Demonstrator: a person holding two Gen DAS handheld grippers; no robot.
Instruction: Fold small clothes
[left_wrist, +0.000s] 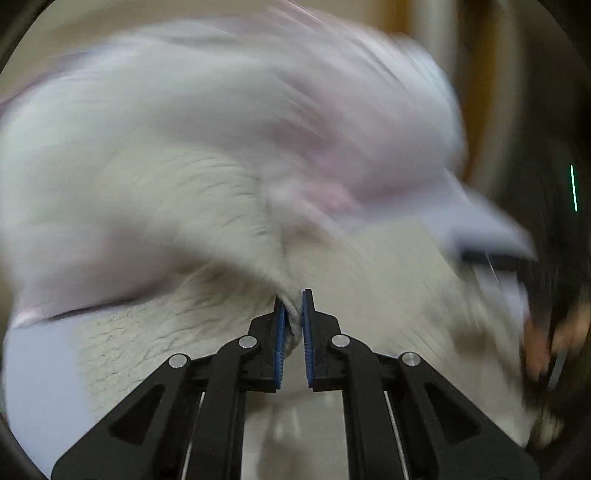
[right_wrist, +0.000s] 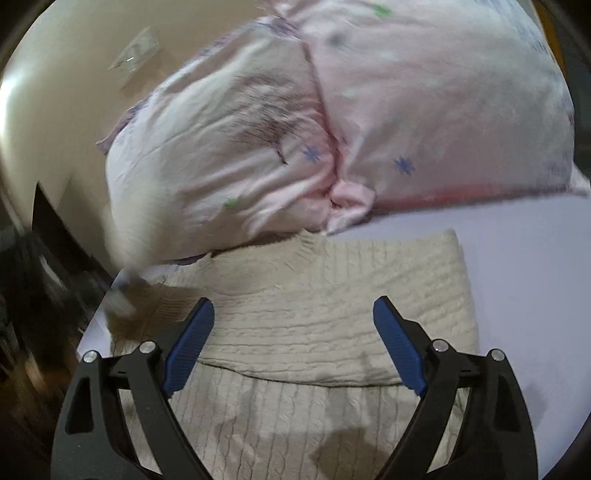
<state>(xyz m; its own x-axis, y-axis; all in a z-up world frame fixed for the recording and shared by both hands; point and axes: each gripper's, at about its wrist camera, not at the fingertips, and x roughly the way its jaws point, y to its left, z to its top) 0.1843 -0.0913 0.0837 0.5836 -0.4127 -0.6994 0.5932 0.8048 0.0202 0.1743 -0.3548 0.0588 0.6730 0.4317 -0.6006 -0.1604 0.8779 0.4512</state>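
A cream cable-knit sweater (right_wrist: 332, 295) lies on the pale lavender surface (right_wrist: 524, 266), with one part folded over the rest. My right gripper (right_wrist: 293, 310) is open above it, fingers spread wide, holding nothing. In the left wrist view my left gripper (left_wrist: 293, 301) is shut on a pinch of the cream knit sweater (left_wrist: 155, 206), which bunches up between the blue pads (left_wrist: 280, 332). That view is heavily motion-blurred.
A pink bedding bundle (right_wrist: 406, 110) with small blue and green prints lies just beyond the sweater; it shows blurred in the left wrist view (left_wrist: 332, 122). A beige wall (right_wrist: 74, 92) stands at the left. A blurred hand and gripper (left_wrist: 546, 350) show at right.
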